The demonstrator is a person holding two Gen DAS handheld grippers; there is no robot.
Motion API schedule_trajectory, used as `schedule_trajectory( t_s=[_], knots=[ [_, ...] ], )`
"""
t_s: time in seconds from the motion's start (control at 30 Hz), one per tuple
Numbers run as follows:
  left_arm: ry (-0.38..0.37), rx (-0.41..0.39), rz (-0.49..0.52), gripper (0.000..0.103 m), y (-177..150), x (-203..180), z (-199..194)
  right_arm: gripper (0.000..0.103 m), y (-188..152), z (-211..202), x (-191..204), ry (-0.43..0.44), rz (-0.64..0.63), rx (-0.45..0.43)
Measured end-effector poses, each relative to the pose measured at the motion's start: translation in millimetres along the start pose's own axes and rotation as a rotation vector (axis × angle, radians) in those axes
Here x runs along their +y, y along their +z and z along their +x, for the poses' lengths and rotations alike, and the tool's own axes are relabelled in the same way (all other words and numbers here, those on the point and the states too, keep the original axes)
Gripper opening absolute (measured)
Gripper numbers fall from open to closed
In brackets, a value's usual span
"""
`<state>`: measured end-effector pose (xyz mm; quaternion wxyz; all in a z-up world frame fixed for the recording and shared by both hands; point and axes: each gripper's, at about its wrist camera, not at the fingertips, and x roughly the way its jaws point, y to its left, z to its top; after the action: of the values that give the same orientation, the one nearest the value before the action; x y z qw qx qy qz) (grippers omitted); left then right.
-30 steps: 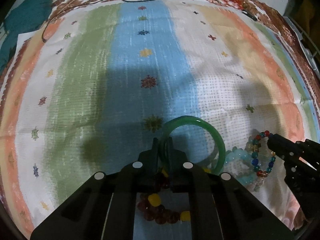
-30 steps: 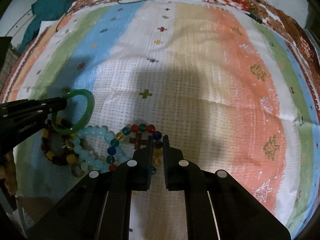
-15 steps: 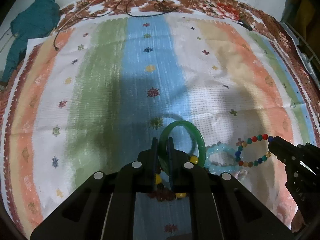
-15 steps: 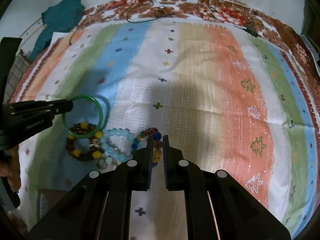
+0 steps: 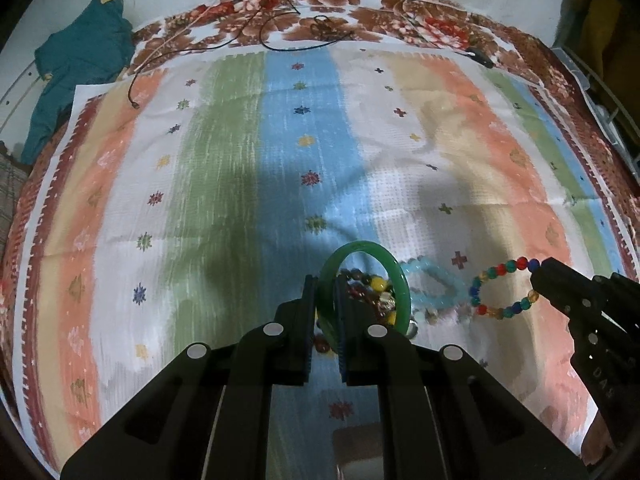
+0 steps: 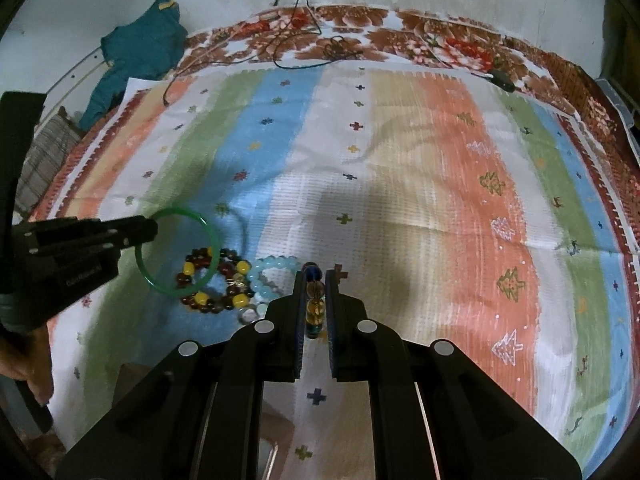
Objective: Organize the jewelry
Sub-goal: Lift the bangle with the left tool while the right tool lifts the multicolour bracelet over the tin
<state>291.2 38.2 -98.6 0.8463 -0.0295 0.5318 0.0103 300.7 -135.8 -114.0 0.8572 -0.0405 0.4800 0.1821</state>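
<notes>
My left gripper (image 5: 325, 284) is shut on a green bangle (image 5: 394, 276) and holds it upright above the cloth; it also shows in the right wrist view (image 6: 178, 212). My right gripper (image 6: 313, 276) is shut on a multicoloured bead bracelet (image 6: 313, 300), which hangs as a loop in the left wrist view (image 5: 496, 280). On the cloth under them lie a dark red and yellow bead bracelet (image 6: 236, 268) and a pale blue bead bracelet (image 6: 266, 264).
A striped cloth (image 6: 440, 160) covers a floral bedspread (image 6: 400, 24). Thin cables (image 5: 280, 36) lie at the far edge. A teal garment (image 5: 76, 60) sits at the far left. A brown box corner (image 5: 356, 448) shows under the left gripper.
Both grippers have lifted up and back from the cloth, each carrying its piece. The bangle and the multicoloured bracelet now hang clear of the pile.
</notes>
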Motion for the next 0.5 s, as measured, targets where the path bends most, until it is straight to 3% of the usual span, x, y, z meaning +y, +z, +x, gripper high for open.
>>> schedule_trajectory(
  t_s=[0.5],
  knots=[
    [-0.035,-0.054,-0.004,0.009,-30,-9,-45,0.01,-18,-40,9,0.013,-0.037,-0.047]
  ],
)
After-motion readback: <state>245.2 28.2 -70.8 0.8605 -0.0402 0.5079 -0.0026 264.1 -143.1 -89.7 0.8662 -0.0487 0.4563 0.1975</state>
